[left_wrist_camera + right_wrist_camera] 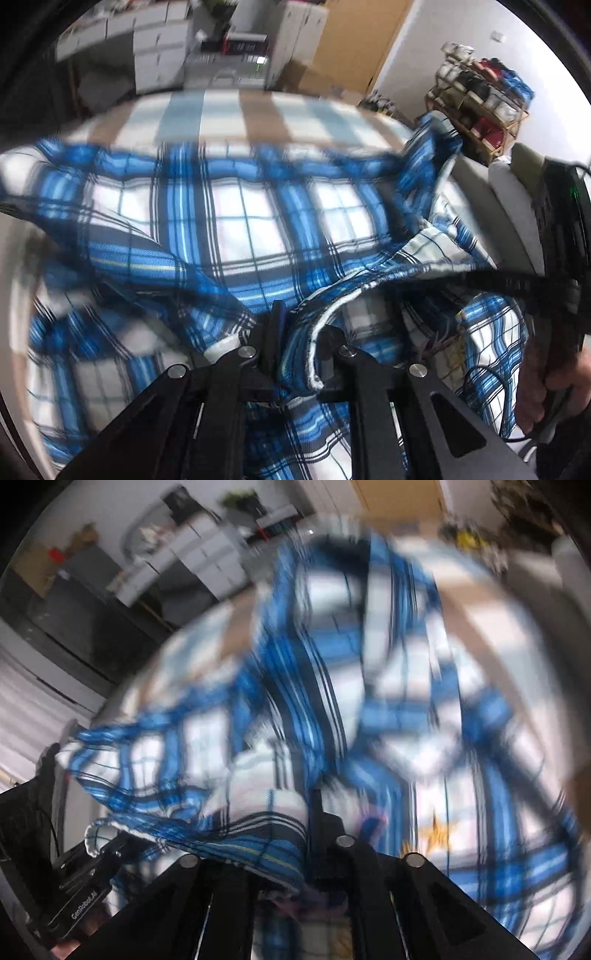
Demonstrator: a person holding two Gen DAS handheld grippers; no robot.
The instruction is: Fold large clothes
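Setting: domestic room with white drawer units, a wooden shoe rack against the far wall, and a bed whose checked bedspread in pale blue, tan and white serves as the work surface.

Item 1: plaid garment, blue, white and navy check, large. Location: spread and bunched over the bedspread, most of it resting on the bed, with its near portion lifted toward both cameras. Both views are smeared by motion, so sleeves, collar and buttons cannot be told apart. A white-stitched hem edge curls up beside the left tool.

Item 2: left gripper. Jaws drawn nearly together, pinching a gathered fold of the plaid garment close to that hem.

Item 3: right gripper. Jaws likewise nearly together, with a thick roll of the same cloth caught between them. Its body, with a hand around it, appears at the right edge of the left wrist view.

Handling notes (judgement): thin woven cloth, light, fully limp, no stiffness to hold a shape once released. Not fragile; mildly slippery only where several layers are bunched, since inner layers may slide out of a pinch. Best held at hems, seams or corners, 1 layer per grip, 2 holds kept well apart so the cloth hangs taut between them and creases fall straight.
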